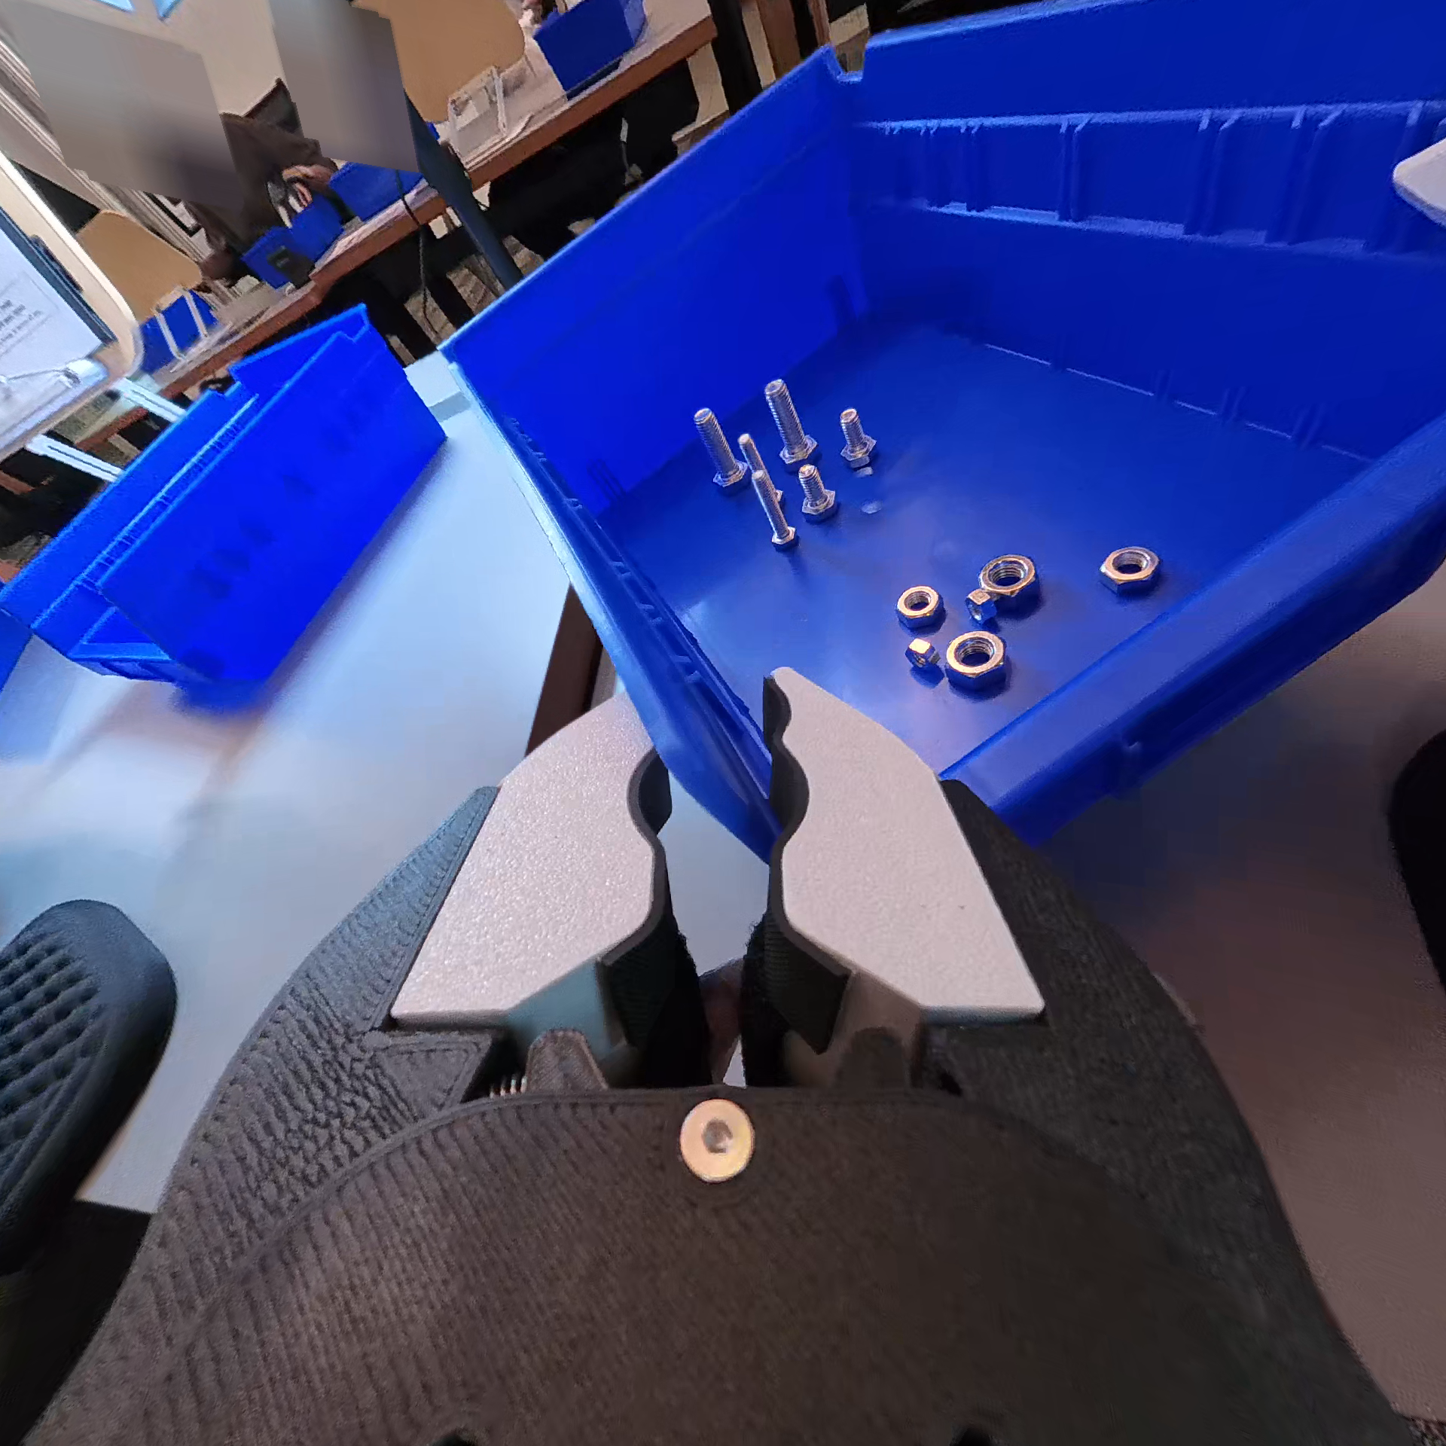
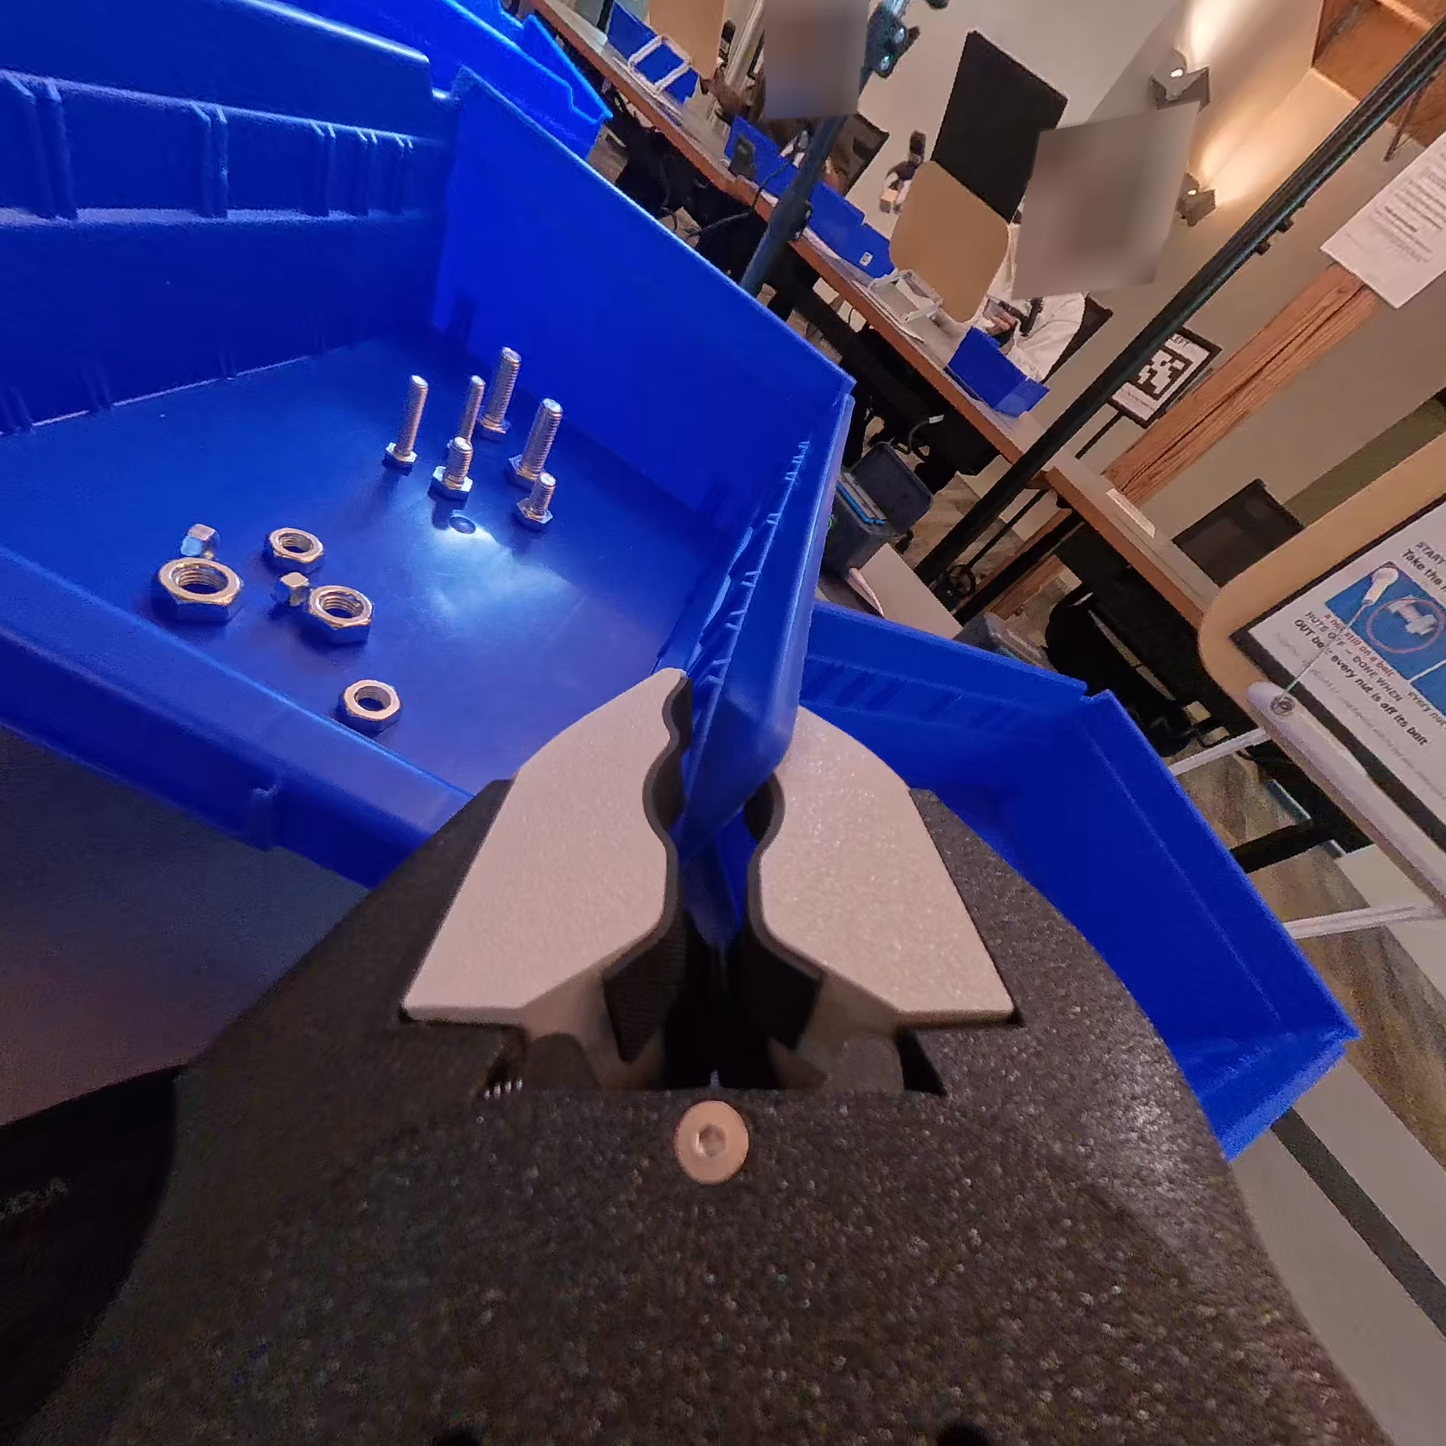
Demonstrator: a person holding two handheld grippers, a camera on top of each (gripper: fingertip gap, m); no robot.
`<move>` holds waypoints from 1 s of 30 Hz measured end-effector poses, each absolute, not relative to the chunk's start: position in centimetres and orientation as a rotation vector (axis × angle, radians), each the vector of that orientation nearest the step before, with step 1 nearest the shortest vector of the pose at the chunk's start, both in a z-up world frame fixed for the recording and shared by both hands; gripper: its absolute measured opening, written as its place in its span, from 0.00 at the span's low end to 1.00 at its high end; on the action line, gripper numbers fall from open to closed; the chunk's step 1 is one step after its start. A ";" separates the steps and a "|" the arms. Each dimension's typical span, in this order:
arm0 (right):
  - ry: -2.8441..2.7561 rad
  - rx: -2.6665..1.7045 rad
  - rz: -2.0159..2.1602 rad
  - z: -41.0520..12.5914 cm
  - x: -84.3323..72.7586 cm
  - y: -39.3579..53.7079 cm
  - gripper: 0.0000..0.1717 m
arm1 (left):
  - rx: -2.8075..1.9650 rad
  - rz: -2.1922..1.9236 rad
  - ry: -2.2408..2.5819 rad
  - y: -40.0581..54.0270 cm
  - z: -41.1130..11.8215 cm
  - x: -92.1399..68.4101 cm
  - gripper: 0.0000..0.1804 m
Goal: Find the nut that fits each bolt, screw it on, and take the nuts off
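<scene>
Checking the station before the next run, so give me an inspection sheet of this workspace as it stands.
Surface: pale table.
Job's things: six bolts standing on their heads and six loose nuts in the blue bin; none threaded.
Clutter: second blue bin alongside.
Grippers: left tongs straddle the bin's side wall; right tongs clamp the opposite wall.
Cables: nothing seen.
Surroundings: other tables with blue bins, people seated, a screen.

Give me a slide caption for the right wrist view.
Right gripper clamps the blue bin's side wall; inside, six bolts stand upright beside six loose nuts.
</scene>
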State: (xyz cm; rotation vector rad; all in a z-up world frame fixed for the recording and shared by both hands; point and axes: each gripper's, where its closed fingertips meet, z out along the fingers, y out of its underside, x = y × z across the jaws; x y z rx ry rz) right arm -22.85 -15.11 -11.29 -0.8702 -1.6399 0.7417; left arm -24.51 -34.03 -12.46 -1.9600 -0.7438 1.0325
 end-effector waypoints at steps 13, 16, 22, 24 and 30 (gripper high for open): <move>-1.713 -0.899 0.699 -15.9 -22.9 -14.7 0.08 | -1.981 1.015 -0.775 -33.8 -16.6 -24.7 0.12; -1.778 -0.906 0.756 -16.8 -22.8 -15.1 0.21 | -1.966 1.014 -0.779 -33.8 -17.4 -24.8 0.13; -1.683 -0.913 0.946 -13.0 -20.5 -14.7 0.48 | -1.812 1.061 -0.749 -33.5 -14.5 -23.9 0.32; -1.549 -0.946 0.968 -10.7 -19.5 -12.2 0.48 | -1.744 1.050 -0.746 -33.3 -13.1 -23.3 0.34; -1.323 -1.196 0.717 -10.9 -17.9 -0.6 0.54 | -1.613 0.969 -0.661 -29.9 -9.7 -20.5 0.36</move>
